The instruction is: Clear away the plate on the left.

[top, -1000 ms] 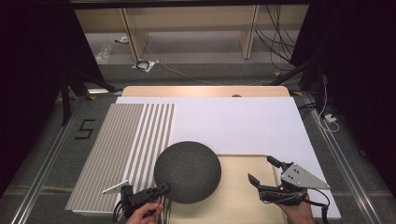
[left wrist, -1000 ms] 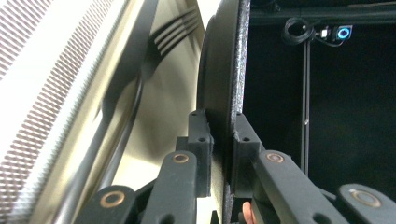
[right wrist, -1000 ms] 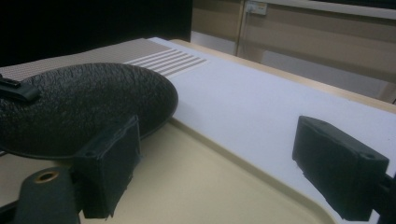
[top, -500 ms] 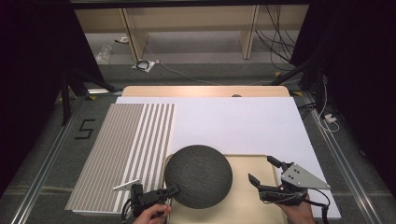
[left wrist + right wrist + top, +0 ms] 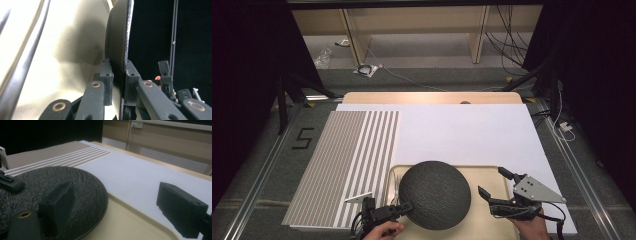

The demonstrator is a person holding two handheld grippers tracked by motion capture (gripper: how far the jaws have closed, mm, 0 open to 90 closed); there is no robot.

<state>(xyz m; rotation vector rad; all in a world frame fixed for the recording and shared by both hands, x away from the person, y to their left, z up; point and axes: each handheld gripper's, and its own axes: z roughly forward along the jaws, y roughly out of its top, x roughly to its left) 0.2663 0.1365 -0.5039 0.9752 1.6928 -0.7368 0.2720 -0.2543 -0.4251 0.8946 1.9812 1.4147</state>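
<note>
A dark, rough-textured round plate hangs over the left part of a cream tray at the table's near edge. My left gripper is shut on the plate's near-left rim. In the left gripper view the plate stands edge-on between the pads of that gripper, above the tray. My right gripper rests open over the tray's right side, just right of the plate and apart from it. The right gripper view has its jaws wide apart with nothing between them, and the plate at the left.
A brown and white striped mat lies left of the tray, with a white mat behind it on the wooden table. Thin tines, perhaps of a fork, lie on the tray beside the plate. Cables trail on the floor beyond.
The left gripper has carried the plate to the right and a little nearer, off the striped mat's edge and over the tray. The right gripper has stayed where it was.
</note>
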